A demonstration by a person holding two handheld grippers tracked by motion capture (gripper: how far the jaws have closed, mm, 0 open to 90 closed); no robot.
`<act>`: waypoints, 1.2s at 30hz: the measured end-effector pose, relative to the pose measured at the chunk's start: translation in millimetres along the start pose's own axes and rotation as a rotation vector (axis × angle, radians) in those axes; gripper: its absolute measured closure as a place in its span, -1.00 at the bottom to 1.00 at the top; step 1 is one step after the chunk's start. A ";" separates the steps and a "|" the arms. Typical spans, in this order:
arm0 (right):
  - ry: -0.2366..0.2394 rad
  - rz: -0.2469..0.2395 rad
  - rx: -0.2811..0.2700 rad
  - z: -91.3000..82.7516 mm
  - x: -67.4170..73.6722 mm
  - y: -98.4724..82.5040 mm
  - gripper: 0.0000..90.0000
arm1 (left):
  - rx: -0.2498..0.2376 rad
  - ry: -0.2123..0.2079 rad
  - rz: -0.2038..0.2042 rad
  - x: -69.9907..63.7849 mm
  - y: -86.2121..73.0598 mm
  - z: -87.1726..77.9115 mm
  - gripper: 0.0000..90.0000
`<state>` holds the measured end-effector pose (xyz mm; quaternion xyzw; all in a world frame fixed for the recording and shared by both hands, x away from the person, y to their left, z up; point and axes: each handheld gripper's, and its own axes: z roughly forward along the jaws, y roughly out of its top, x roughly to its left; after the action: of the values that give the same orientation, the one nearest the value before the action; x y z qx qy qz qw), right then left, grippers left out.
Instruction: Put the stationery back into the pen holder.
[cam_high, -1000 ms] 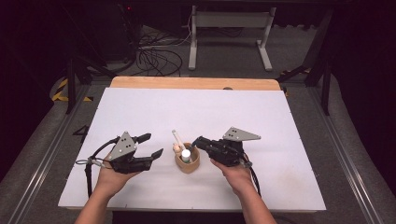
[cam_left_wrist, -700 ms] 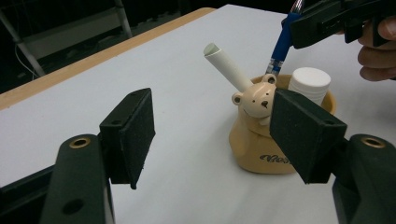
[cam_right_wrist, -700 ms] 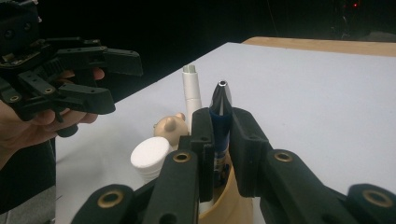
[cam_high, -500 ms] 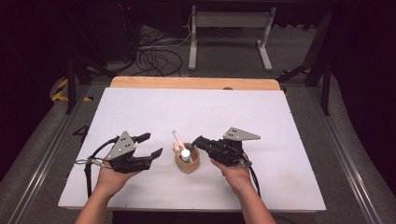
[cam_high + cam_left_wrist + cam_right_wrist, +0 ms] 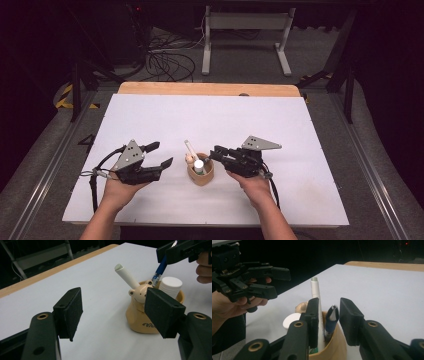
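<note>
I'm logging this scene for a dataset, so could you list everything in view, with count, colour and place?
Pen cup: one, tan, with a small bear figure on its rim, near the table's front middle.
White marker: one, leaning in the cup.
Blue pen: one, upright in the cup, between the right tool's jaws, which have just been opening and do not press it.
White cap: one, round, in the cup.
Table: one, white top, wooden far edge.
Metal stand: one, grey, on the floor behind.
Cables: a black bundle, floor, back left.
Left tool: black, open, left of the cup.
Right tool: black, over the cup.
</note>
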<state>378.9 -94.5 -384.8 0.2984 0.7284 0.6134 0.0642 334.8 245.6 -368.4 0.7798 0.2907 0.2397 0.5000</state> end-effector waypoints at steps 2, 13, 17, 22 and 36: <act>0.000 0.000 -0.002 -0.8 -0.5 0.3 0.48 | -0.002 -0.003 -0.007 0.3 0.0 -0.4 -0.30; 0.025 0.016 -0.042 -8.5 -4.9 2.8 0.08 | -0.013 -0.001 -0.026 2.4 -0.4 -1.6 -0.31; 0.025 0.009 -0.063 -13.1 -6.6 4.3 -0.03 | -0.015 0.003 -0.023 3.6 -0.3 -2.3 -0.31; 0.003 -0.002 -0.072 -18.5 -9.2 6.0 -0.11 | -0.021 -0.002 -0.046 5.4 -0.6 -3.8 -0.33; -0.056 -0.041 -0.063 -29.4 -14.4 9.5 -0.35 | -0.051 -0.014 -0.088 11.5 -0.3 -9.4 -0.44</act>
<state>380.5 -126.3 -372.8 0.2982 0.7126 0.6261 0.1067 336.8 259.6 -364.1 0.7548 0.3151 0.2195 0.5317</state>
